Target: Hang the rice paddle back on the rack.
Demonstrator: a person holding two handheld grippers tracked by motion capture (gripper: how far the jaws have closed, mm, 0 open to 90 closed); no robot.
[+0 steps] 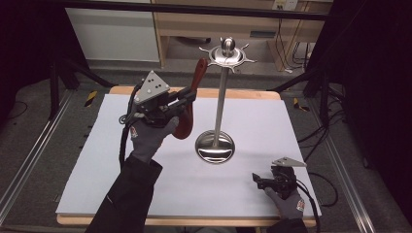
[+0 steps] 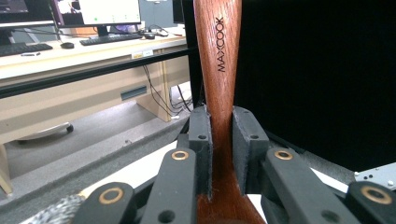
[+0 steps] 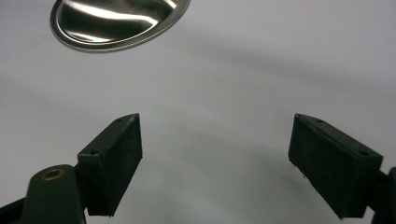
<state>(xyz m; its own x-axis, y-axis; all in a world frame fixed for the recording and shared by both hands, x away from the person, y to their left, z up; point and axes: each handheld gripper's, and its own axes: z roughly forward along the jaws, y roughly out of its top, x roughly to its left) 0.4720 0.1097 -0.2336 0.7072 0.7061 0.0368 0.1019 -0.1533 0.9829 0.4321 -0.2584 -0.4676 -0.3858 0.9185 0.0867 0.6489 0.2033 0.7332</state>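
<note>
Left of frame centre in the high view, we hold the wooden spoon (image 1: 187,114) upright, our left gripper (image 1: 182,99) clenched on its handle. We judge it should rise straight toward the steel stand's (image 1: 219,97) hooks. "MAXCOOK" marks the handle. Our right gripper (image 1: 256,180) rests released, lower right.
</note>
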